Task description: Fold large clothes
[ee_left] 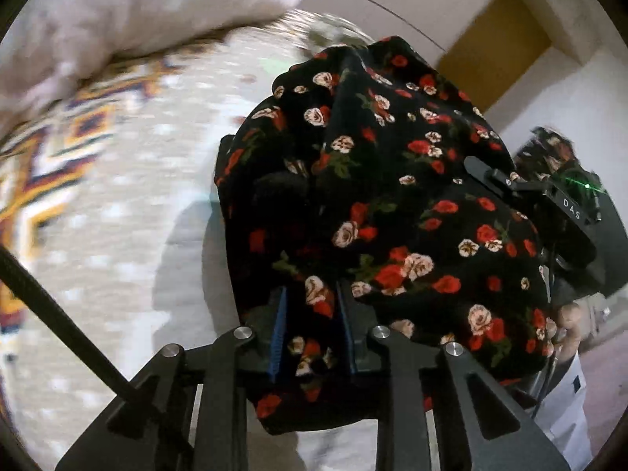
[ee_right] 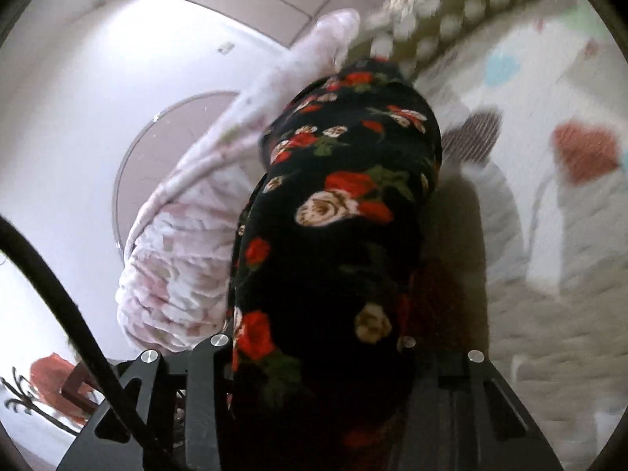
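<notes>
The black garment (ee_left: pixel 384 204) printed with red and cream roses is off the surface, bunched and draped over both grippers. In the left wrist view it hangs forward from the left gripper (ee_left: pixel 312 337), whose two fingers, with blue ribbed pads (ee_left: pixel 279 337), are clamped on a fold of the cloth. The right gripper (ee_left: pixel 565 212) appears at the right edge of that view, with the fabric gathered on it and the letters "DAS" legible on its body beside a small green light. In the right wrist view the same garment (ee_right: pixel 337 212) covers the right gripper (ee_right: pixel 314 353) completely (its fingers are hidden, so whether they are together or apart cannot be told). A pale pink pillow (ee_right: pixel 184 251) lies just beside the garment. Beyond lies a patterned bedcover (ee_left: pixel 117 180), blurred.
</notes>
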`<action>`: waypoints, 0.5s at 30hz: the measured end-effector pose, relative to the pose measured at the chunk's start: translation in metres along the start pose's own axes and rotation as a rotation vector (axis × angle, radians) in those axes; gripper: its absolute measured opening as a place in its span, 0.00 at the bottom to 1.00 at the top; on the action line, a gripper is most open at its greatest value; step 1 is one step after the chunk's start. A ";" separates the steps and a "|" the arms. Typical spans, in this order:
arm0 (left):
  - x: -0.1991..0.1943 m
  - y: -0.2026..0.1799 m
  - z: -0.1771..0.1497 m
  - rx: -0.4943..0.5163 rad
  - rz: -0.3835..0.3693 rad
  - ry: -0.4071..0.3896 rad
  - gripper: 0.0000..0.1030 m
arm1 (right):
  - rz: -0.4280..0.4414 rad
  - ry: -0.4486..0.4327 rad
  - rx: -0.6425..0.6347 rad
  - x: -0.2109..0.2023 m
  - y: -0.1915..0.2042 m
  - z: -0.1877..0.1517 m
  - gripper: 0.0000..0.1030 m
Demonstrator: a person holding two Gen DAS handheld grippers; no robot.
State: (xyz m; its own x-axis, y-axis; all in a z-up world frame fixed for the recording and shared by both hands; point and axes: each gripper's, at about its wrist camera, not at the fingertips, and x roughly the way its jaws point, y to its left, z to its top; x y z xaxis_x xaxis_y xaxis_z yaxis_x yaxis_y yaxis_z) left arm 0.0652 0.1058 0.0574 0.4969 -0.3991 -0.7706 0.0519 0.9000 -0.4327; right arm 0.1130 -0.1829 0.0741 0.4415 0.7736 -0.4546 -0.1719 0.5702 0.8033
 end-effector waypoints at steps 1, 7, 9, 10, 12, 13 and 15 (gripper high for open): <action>0.011 -0.016 0.002 0.013 -0.028 0.016 0.22 | -0.022 -0.018 -0.003 -0.014 -0.006 0.004 0.45; 0.058 -0.077 0.007 0.098 -0.002 0.052 0.25 | -0.176 -0.059 0.127 -0.069 -0.081 0.009 0.54; 0.058 -0.084 0.006 0.120 0.027 0.039 0.28 | -0.213 -0.064 0.172 -0.069 -0.100 0.003 0.71; 0.056 -0.086 0.006 0.126 0.039 0.041 0.29 | -0.227 -0.084 0.170 -0.072 -0.101 0.001 0.73; 0.049 -0.083 0.006 0.122 0.046 0.051 0.37 | -0.263 -0.100 0.158 -0.080 -0.090 0.001 0.76; 0.040 -0.079 0.007 0.109 0.054 0.052 0.41 | -0.302 -0.113 0.129 -0.087 -0.079 0.002 0.76; 0.023 -0.074 0.004 0.094 0.062 0.036 0.48 | -0.381 -0.156 0.041 -0.106 -0.055 0.005 0.76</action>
State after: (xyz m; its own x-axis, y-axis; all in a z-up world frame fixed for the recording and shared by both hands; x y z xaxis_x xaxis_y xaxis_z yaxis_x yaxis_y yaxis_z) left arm 0.0765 0.0311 0.0735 0.4701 -0.3466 -0.8117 0.1042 0.9350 -0.3389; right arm 0.0800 -0.2978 0.0806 0.5952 0.4565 -0.6614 0.0635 0.7937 0.6050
